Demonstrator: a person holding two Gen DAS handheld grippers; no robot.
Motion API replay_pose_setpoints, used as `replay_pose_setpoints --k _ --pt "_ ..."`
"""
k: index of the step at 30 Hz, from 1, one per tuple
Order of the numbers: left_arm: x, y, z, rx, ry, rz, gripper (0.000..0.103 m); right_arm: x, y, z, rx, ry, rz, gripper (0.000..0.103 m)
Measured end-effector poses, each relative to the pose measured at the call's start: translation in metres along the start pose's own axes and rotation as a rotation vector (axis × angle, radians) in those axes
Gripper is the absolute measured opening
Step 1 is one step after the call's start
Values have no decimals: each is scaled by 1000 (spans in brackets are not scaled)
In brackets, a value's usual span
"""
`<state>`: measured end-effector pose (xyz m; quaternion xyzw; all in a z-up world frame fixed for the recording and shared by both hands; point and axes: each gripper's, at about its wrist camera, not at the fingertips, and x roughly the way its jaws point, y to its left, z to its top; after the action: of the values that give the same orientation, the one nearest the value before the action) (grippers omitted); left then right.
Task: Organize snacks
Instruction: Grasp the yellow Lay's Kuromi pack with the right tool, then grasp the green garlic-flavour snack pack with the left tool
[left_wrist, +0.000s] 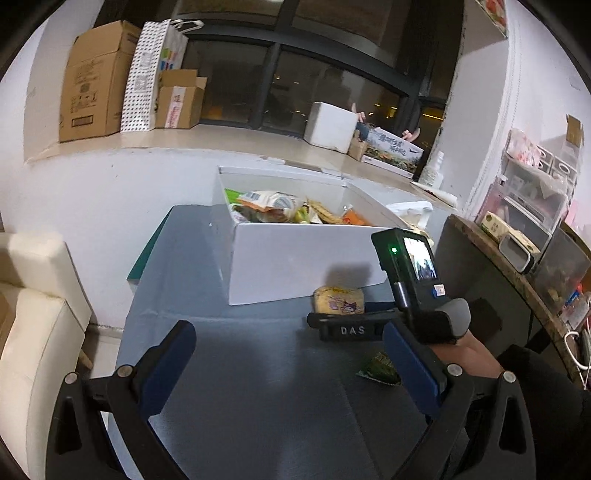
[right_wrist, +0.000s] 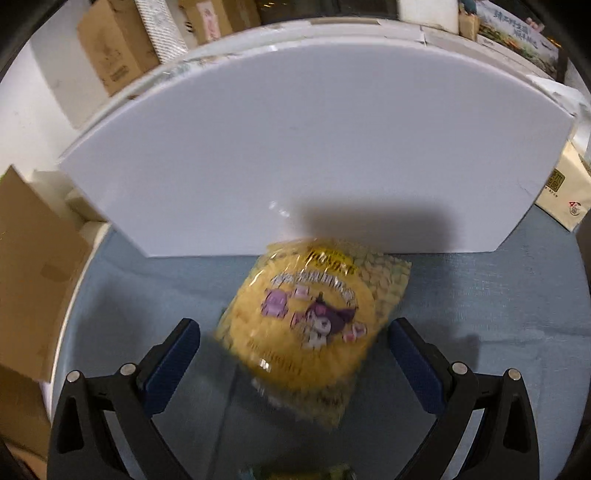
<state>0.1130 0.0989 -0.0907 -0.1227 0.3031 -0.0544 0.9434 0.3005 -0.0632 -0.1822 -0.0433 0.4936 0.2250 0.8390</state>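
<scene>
1. Right now the step in hand looks like the pickup of the yellow snack bag (right_wrist: 314, 325), which lies flat on the blue table (right_wrist: 480, 295) in the lower centre of the right wrist view, its far end touching or just short of the front wall of the white box (right_wrist: 295, 147).
2. The right gripper (right_wrist: 293, 354) stands wide open around the bag, one blue pad on each side and neither one clearly touching it; it grips nothing yet.
3. To do this well, I judge the jaws should close across the bag's short width, near its middle, where the puffed film gives something to bite on; a grip on the loose sealed edge would likely slip.
4. A soft squeeze seems wise, since the contents look like small crisp pieces that could crush.
5. The bag's long axis runs from the lower centre towards the upper right of the right wrist frame, tilted a little from the gripper's forward line; its printed top edge points at the box wall.
6. In the left wrist view the bag (left_wrist: 338, 300) sits at centre right, just before the box (left_wrist: 295, 266), which already holds other packets.
7. The left gripper (left_wrist: 291, 363) hangs wide open and empty over bare table at the bottom of its frame, and a small green packet (left_wrist: 378, 367) lies near its right-hand finger.
</scene>
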Motion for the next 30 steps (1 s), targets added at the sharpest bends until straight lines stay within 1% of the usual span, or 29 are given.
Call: replay_pose_setpoints --k 3,4,5,6,9,10,12,14,16,19,22,25,26,27,28,30 --pt "2 7 -4 -28 10 -3 103 5 5 5 -1 13 -46 103" --pt "3 9 -5 -35 15 -6 103 5 4 6 10 4 -43 96" --pt "4 10 -6 -36 16 -5 103 3 4 7 15 -7 -45 85" --pt "3 11 -8 -35 15 -2 103 -1 4 7 3 -24 -47 79" --pt "8 10 -10 -34 30 -6 103 -8 1 3 15 -6 34 79" --pt "10 9 -11 -33 37 -7 103 -14 -1 1 17 -21 46 79" --pt "15 4 -14 -20 56 -33 103 -28 -5 -3 17 -54 69 79" --pt "21 -6 -16 6 77 -40 103 -49 -13 -10 23 -100 76 79" --pt "32 -20 -19 37 109 -70 103 -75 -26 -21 48 -164 102 79" --pt "50 -43 -23 84 164 -114 103 -108 -48 -35 91 -245 107 79" --pt "75 -77 -30 163 224 -160 103 -145 -79 -53 151 -318 109 79" --pt "98 -100 -38 225 275 -194 103 -168 -97 -66 174 -352 92 79" --pt "109 -108 -40 243 307 -194 103 -175 -104 -72 188 -360 94 79" --pt "116 -113 -43 254 323 -191 103 -180 -110 -77 203 -367 93 79" --pt "123 -117 -46 267 335 -192 103 -181 -119 -75 214 -374 89 79" --pt "134 -123 -50 286 361 -193 103 -186 -125 -81 222 -379 87 79"
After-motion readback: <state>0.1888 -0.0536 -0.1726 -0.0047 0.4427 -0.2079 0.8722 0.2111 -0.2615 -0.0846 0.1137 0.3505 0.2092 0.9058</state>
